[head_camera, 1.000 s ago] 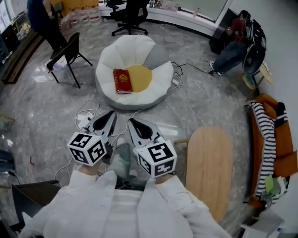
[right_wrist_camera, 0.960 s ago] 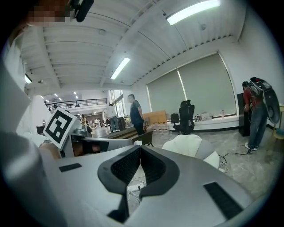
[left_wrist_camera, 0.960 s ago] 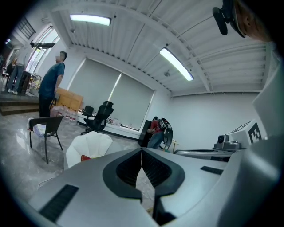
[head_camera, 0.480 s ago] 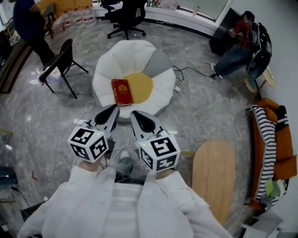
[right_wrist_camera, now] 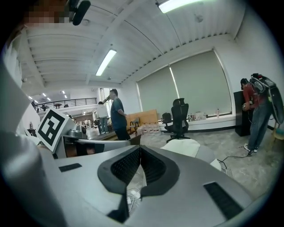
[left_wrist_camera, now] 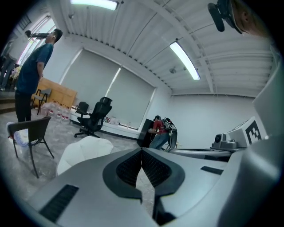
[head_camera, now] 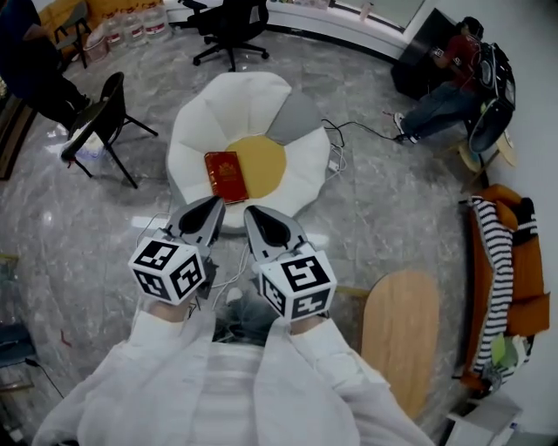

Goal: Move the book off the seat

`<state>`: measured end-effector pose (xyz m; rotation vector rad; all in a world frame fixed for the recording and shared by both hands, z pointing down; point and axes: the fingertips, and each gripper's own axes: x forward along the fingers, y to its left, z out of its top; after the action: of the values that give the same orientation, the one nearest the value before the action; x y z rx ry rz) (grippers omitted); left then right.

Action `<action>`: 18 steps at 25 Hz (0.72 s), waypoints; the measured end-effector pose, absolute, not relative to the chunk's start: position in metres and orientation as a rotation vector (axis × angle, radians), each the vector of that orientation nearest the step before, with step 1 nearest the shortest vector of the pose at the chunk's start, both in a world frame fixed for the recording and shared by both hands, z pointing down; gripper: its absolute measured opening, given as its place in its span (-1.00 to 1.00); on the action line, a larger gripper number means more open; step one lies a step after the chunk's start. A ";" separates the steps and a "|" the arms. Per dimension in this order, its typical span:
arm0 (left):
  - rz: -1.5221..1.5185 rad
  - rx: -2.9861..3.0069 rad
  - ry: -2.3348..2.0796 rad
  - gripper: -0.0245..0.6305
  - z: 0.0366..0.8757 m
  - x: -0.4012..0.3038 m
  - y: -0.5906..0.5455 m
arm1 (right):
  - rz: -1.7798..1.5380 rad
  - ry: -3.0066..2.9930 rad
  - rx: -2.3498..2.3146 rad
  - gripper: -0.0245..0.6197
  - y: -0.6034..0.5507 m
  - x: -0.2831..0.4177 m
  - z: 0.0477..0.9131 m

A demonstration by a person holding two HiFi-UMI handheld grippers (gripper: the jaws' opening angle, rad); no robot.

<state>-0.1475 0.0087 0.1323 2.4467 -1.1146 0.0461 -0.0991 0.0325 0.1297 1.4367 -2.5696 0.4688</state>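
A grey marbled floor is seen from above, and on it stands a white, petal-shaped beanbag seat, taken here as the landmark. Well to the right of the seat and nearer the camera, a light wooden oval tabletop is seen, and farther right again an orange sofa over which a black-and-white striped cloth is draped. To the left of the seat a black folding chair is placed, and beyond the seat a black office chair on castors. A person in a red top is seated beyond the seat to its right. A round yellow cushion is set in the middle of the seat, and a grey petal is found at its far right. White cables are trailed along the seat's right side. On the near side of the seat, two hand-held grippers are held side by side: the left gripper is closed with its jaws pressed together on nothing, and the right gripper is likewise closed and empty. In the head view their tips are overlapped with the seat's near rim. The flat red hardcover book is lying on the seat at the left edge of the yellow cushion, just beyond both gripper tips and untouched by them.
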 end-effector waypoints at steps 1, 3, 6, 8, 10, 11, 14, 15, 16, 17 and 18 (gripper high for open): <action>0.052 2.440 -1.113 -0.91 0.136 -0.148 0.005 | 0.484 -2.567 1.431 -0.89 0.028 -0.100 0.134; 0.058 2.416 -1.118 -0.91 0.143 -0.152 -0.004 | 0.505 -2.565 1.411 -0.89 0.019 -0.103 0.141; 0.086 2.385 -1.142 -0.91 0.155 -0.155 -0.020 | 0.527 -2.587 1.368 -0.89 0.005 -0.104 0.147; 0.101 2.367 -1.159 -0.91 0.159 -0.152 -0.032 | 0.546 -2.605 1.342 -0.89 -0.007 -0.101 0.150; 0.110 2.355 -1.175 -0.91 0.161 -0.148 -0.046 | 0.556 -2.611 1.320 -0.89 -0.023 -0.096 0.152; 0.114 2.351 -1.185 -0.91 0.162 -0.146 -0.054 | 0.558 -2.615 1.308 -0.89 -0.031 -0.094 0.153; 0.125 2.335 -1.217 -0.91 0.165 -0.140 -0.078 | 0.564 -2.629 1.273 -0.89 -0.058 -0.085 0.154; 0.128 2.328 -1.226 -0.91 0.167 -0.138 -0.087 | 0.569 -2.632 1.261 -0.89 -0.068 -0.082 0.155; 0.132 2.321 -1.234 -0.91 0.168 -0.135 -0.095 | 0.573 -2.633 1.248 -0.89 -0.076 -0.080 0.157; 0.135 2.315 -1.241 -0.91 0.170 -0.133 -0.103 | 0.576 -2.634 1.232 -0.89 -0.084 -0.078 0.159; 0.134 2.310 -1.249 -0.91 0.171 -0.130 -0.111 | 0.577 -2.636 1.214 -0.89 -0.091 -0.077 0.160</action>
<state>-0.1305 -0.1108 0.1707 2.3096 -1.2490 0.1337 -0.0770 -0.0907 0.1604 1.2141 -2.6359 0.5772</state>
